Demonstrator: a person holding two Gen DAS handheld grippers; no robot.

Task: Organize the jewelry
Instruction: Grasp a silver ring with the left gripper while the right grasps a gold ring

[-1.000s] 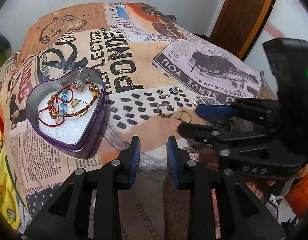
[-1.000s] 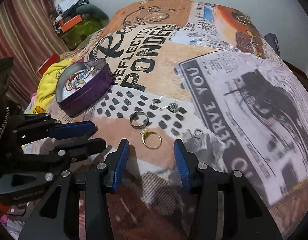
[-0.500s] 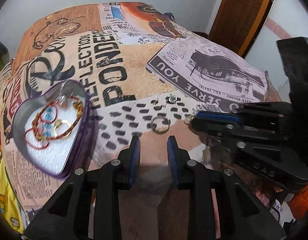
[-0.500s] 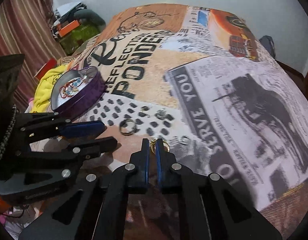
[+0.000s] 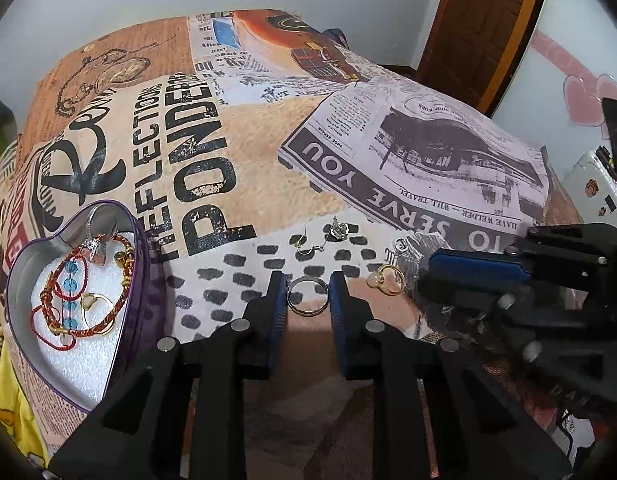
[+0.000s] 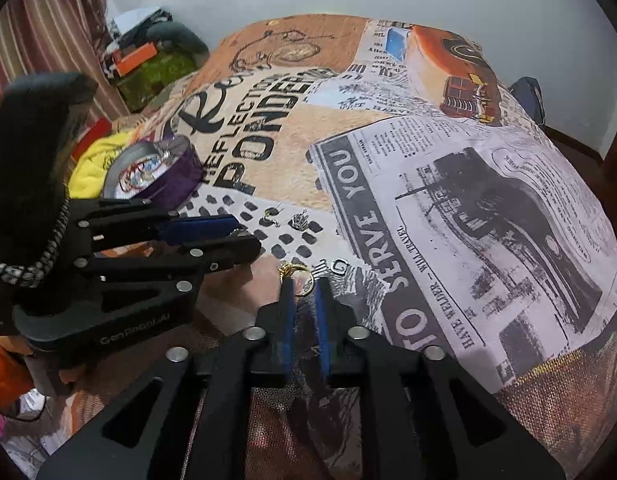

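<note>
A plain band ring (image 5: 307, 312) lies on the printed cloth between my left gripper (image 5: 307, 280)'s blue pads. Its jaws are closing and the pads meet the ring's two sides. A gold ring with a pale stone (image 6: 302, 276) lies at the tips of my right gripper (image 6: 304, 286), partly between them. Those jaws are opening, a narrow gap apart, and do not press on it. The left wrist view shows this gold ring (image 5: 384, 278) just ahead of the right gripper (image 5: 426, 270). The purple heart tin (image 5: 148, 300) at the left holds red cord bracelets and rings.
A hook earring (image 5: 308, 246), a crown stud (image 5: 339, 230) and a small silver piece (image 5: 400, 245) lie just beyond the rings. The two grippers sit side by side, close together. Yellow fabric (image 6: 92, 160) and clutter lie past the tin; a wooden door (image 5: 476, 20) stands at the far right.
My left gripper moved right and forward until the band ring sat between its pads, then narrowed. The right gripper snapped shut short of the gold ring, then reopened slightly around it.
</note>
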